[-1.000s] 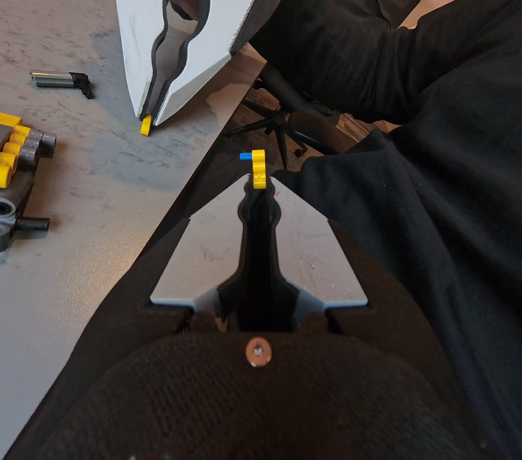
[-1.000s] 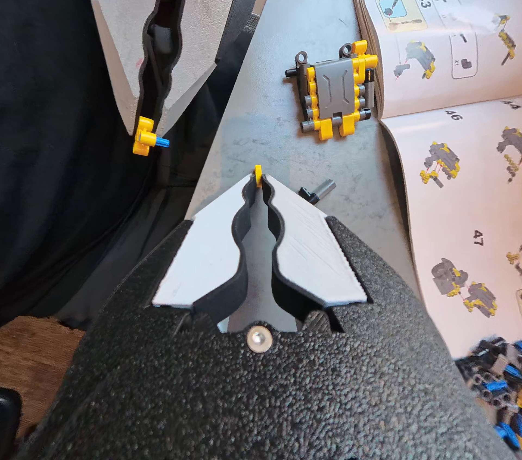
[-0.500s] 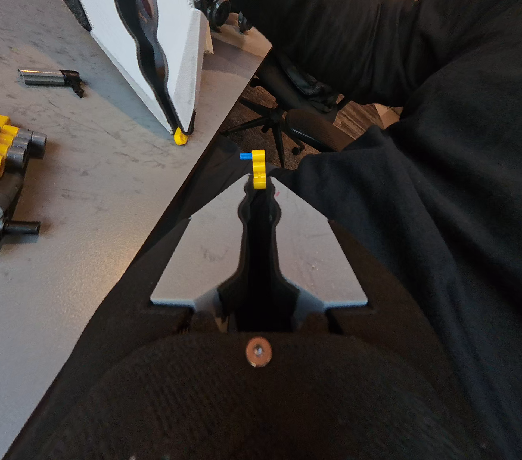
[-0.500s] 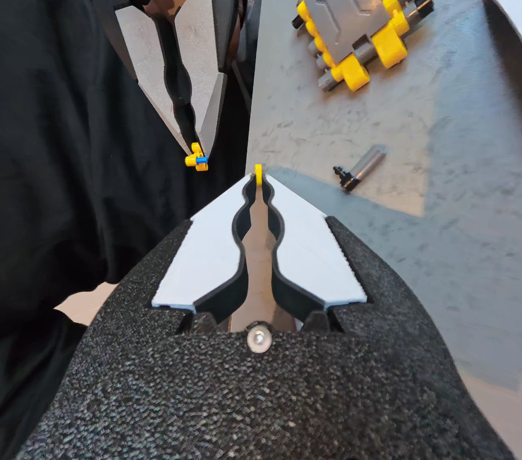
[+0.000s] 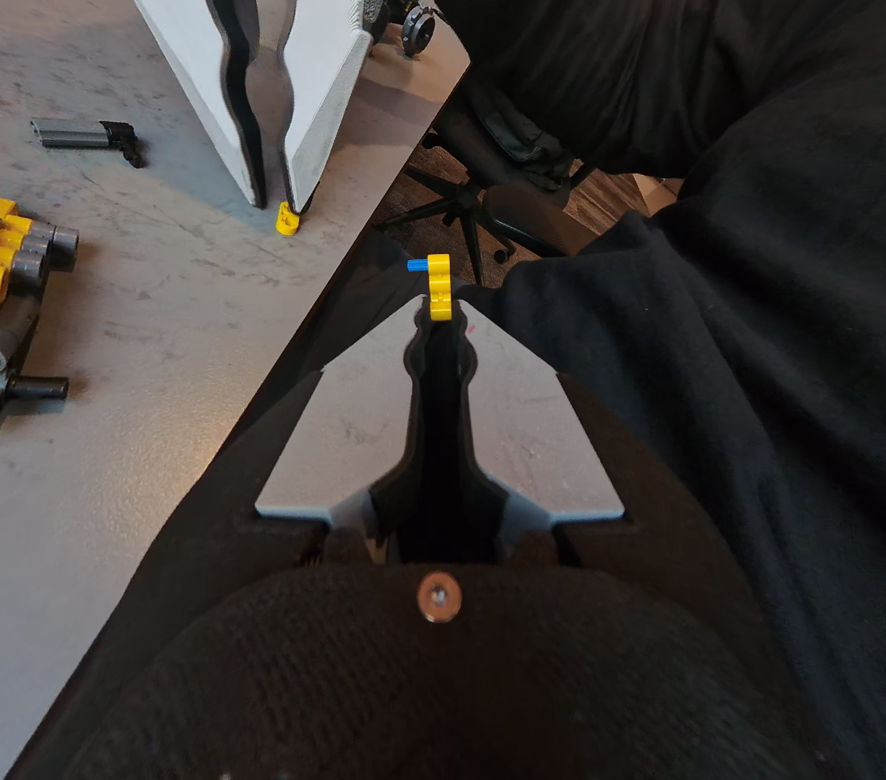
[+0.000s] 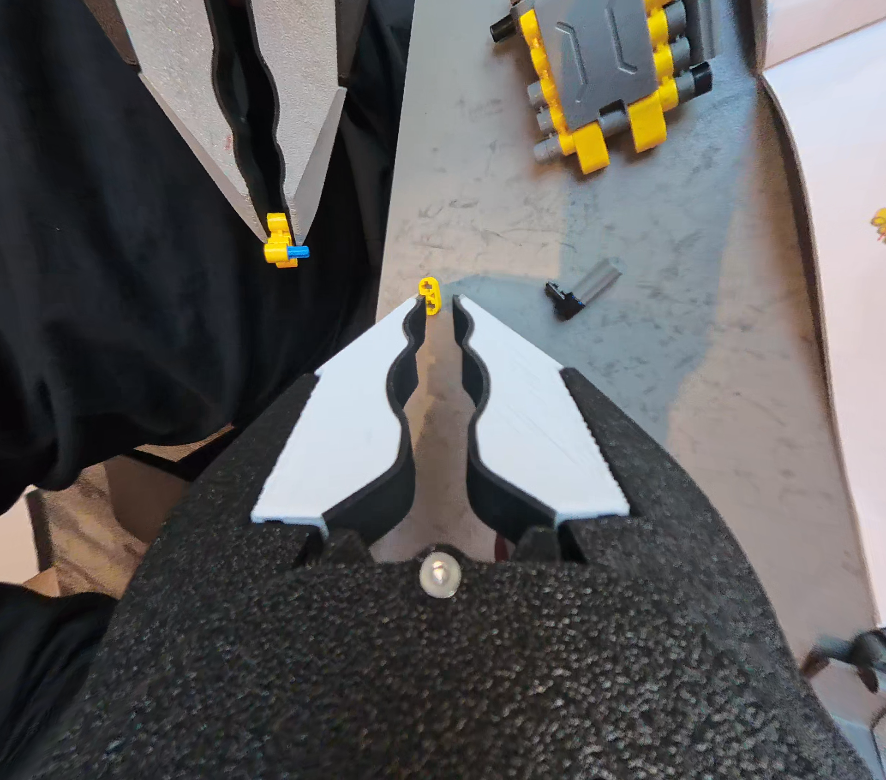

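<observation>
My left gripper is shut on a yellow connector with a blue pin and holds it off the table edge, over a person's black clothing. It also shows in the right wrist view, with the connector at its tips. My right gripper stands tip-down on the grey table with its jaws a little apart. A small flat yellow piece rests on the table against its left fingertip. In the left wrist view the right gripper has the piece beside its tip.
A yellow and grey brick assembly lies on the table, partly in the left wrist view. A grey tube with a black connector lies near the right gripper. An open instruction booklet is at the right. An office chair base is below the table edge. About 7 cm separates my left fingertips from my right.
My right gripper has tipped down onto the table near its edge and opened, letting go of the small yellow piece. The left gripper has kept still with its connector.
</observation>
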A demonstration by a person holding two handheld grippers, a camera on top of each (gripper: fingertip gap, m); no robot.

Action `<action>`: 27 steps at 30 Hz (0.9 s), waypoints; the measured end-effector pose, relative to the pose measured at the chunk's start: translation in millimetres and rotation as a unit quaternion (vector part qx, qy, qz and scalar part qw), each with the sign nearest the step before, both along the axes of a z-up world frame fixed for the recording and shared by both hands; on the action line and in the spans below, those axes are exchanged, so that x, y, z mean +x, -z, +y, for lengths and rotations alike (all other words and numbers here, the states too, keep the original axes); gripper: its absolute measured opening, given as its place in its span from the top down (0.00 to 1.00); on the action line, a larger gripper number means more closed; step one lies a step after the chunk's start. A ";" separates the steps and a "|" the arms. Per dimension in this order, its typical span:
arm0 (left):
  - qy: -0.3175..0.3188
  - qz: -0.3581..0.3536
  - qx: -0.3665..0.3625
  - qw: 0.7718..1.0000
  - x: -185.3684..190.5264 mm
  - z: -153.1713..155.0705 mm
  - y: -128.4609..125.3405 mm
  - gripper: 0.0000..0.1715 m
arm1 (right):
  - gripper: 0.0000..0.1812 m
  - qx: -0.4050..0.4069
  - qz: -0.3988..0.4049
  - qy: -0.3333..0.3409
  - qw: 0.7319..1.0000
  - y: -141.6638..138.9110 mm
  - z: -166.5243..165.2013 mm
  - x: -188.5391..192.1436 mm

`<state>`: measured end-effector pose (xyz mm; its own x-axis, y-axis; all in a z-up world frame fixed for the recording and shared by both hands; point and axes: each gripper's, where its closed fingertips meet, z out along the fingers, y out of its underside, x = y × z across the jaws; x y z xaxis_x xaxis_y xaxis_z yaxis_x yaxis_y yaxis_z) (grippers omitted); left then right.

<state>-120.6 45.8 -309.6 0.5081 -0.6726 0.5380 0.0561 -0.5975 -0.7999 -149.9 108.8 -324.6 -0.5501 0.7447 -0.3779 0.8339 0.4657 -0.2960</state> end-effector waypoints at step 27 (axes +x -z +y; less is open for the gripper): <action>-0.086 -0.155 -0.074 0.981 1.7 32.9 -30.5 0.97 | 0.83 -0.050 0.337 0.067 0.938 -49.2 -30.9 26.1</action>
<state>-118.9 78.7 -279.1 0.4033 -0.4941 0.7702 0.3931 -0.6665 -0.6334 -123.8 77.9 -275.5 -0.5923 0.8042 -0.0499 0.4918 0.3118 -0.8130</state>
